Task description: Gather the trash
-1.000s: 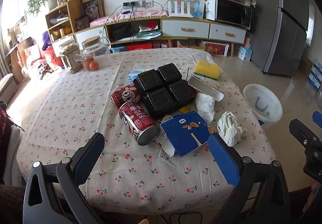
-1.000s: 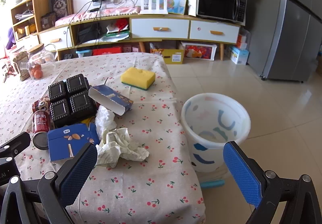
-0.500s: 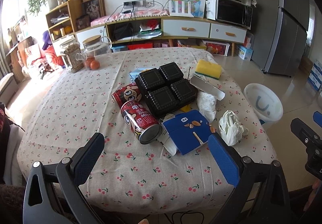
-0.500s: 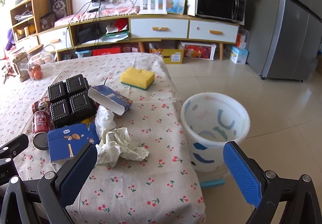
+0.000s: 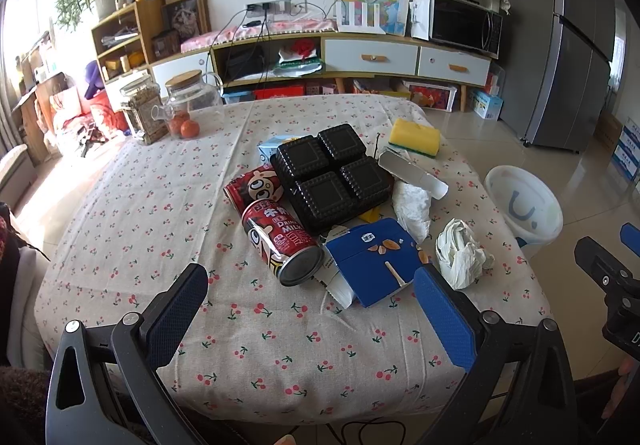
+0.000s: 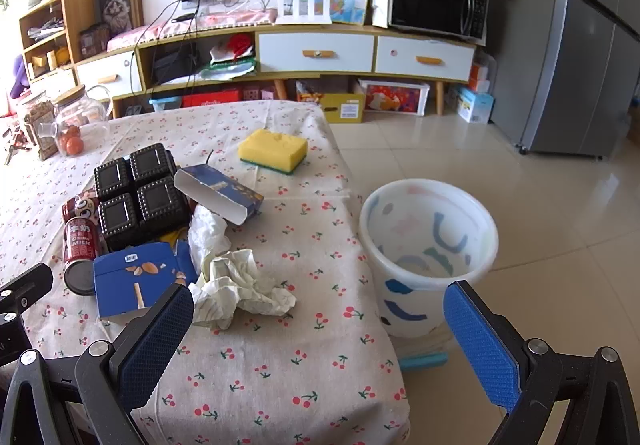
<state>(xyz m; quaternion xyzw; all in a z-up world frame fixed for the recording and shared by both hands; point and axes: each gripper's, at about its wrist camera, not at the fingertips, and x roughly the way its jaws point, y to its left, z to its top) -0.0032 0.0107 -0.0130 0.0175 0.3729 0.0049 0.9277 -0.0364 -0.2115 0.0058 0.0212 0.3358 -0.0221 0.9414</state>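
White plastic bin (image 6: pixel 430 257) on the floor off the table's (image 6: pixel 280 365) right edge, nothing visible inside.
Both the left gripper (image 5: pixel 312 309) and right gripper (image 6: pixel 316 333) gape wide, holding nothing; crumpled tissue (image 6: pixel 240 289) and 2 cans (image 5: pixel 280 241) lie mid-table, partly hidden.

Bright daylight from left, glare on tablecloth (image 5: pixel 100 181); sharp focus, fisheye bending, dark corner vignetting.

Two black plastic two-finger grippers, the left gripper (image 5: pixel 312 309) and the right gripper (image 6: pixel 320 337), each with angular open-frame arms. Blue cross-hatched rubber pads (image 5: pixel 444 321) on the inner finger faces, silver round screws (image 6: pixel 537 345) at the pivots. White lettering, too cropped to read, on the right unit's black body at the left view's edge.
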